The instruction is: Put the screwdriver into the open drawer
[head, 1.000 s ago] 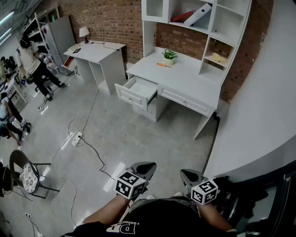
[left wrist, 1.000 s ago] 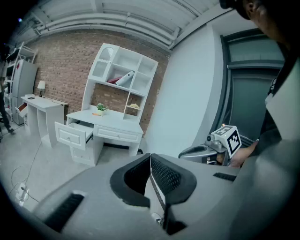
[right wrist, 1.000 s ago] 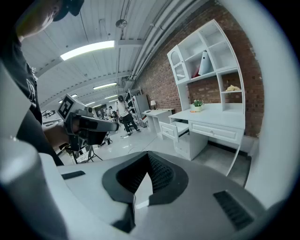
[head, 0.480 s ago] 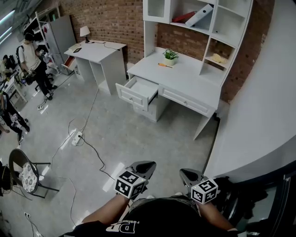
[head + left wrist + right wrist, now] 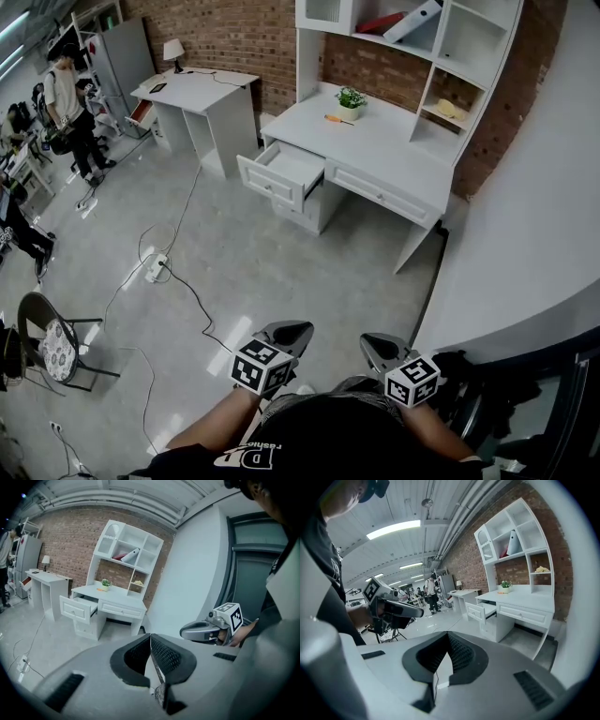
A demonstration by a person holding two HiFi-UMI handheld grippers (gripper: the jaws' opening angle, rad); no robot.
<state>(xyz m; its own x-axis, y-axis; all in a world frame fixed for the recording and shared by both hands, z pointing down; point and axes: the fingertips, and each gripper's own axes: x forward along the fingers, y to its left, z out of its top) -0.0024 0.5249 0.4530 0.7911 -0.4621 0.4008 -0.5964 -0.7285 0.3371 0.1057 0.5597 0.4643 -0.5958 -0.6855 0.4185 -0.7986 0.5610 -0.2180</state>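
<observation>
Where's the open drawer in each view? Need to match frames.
Head view: open drawer upper centre, left end of the desk.
Left gripper view: open drawer left of centre, mid-height.
Right gripper view: open drawer right of centre, mid-height.
Shared landmark: potted plant on the desk.

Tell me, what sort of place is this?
Probably a lab or workshop hall with a mock study corner: a white desk with a shelf hutch against a brick wall, power cables trailing over the bare floor, and people at cluttered benches far left.
</observation>
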